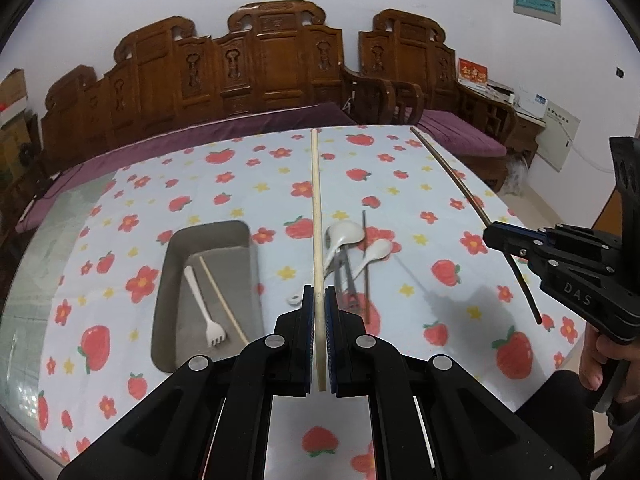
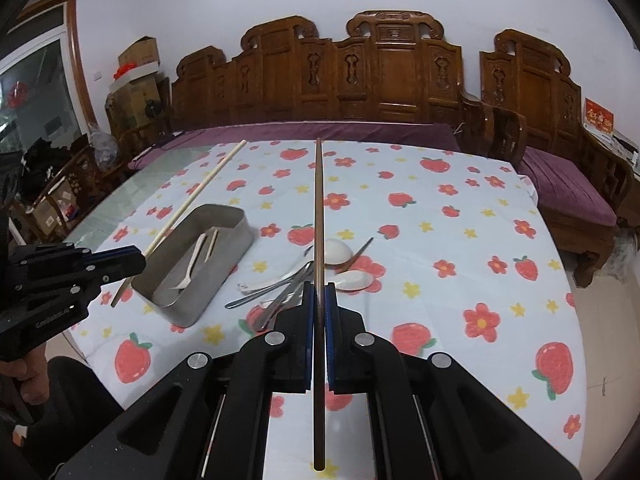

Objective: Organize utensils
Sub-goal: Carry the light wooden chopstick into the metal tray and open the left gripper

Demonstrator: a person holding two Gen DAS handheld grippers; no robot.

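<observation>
In the gray metal tray (image 1: 208, 240) we already have a white fork (image 1: 202, 306) and one pale chopstick (image 1: 222, 300). Our left gripper (image 1: 319, 304) is clenched on a second pale chopstick (image 1: 316, 208), held in the air just right of the tray. Further right of the tray, the pile of spoons (image 2: 320, 268) lies unsorted on the table (image 2: 460, 264). Our right gripper (image 2: 319, 300) grasps a dark chopstick (image 2: 319, 220) above that pile.

A: How do the grippers stand?
B: The left gripper (image 1: 319, 300) points forward and down, jaws clamped on a pale chopstick (image 1: 316, 208); the right gripper (image 2: 319, 296) likewise, clamped on a dark chopstick (image 2: 319, 216).
A: And the hands?
B: Fingers (image 1: 596, 364) curl round the right grip.
</observation>
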